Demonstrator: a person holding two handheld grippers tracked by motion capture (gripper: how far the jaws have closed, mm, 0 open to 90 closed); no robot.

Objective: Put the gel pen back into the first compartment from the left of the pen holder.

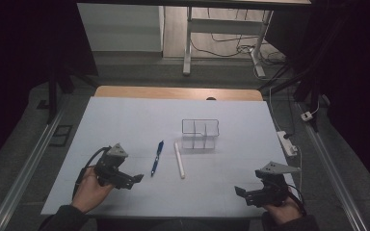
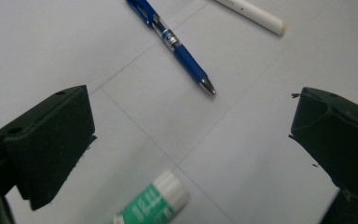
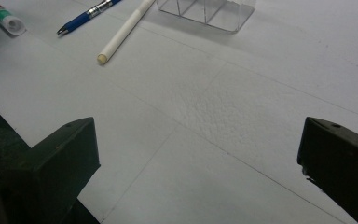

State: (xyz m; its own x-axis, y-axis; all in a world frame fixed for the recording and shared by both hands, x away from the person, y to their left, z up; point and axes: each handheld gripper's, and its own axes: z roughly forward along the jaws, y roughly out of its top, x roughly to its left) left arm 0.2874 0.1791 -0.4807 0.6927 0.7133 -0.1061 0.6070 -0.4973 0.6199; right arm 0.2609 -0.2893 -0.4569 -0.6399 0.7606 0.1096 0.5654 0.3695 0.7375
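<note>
A blue pen and a white pen lie side by side at the middle of the white sheet. Just behind them stands a clear divided organizer with nothing in it. My left gripper hovers open at the near left, jaws wide apart. In the left gripper view the left gripper frames bare sheet, with a green-and-white glue stick low between the jaws and the blue pen beyond. My right gripper is open at the near right. In the right gripper view the right gripper holds nothing, and the glue stick lies far off.
The white sheet covers the table, with a strip of wooden tabletop bare at the far edge. A power strip sits just off the table's right side. White desk legs and cables lie on the floor beyond.
</note>
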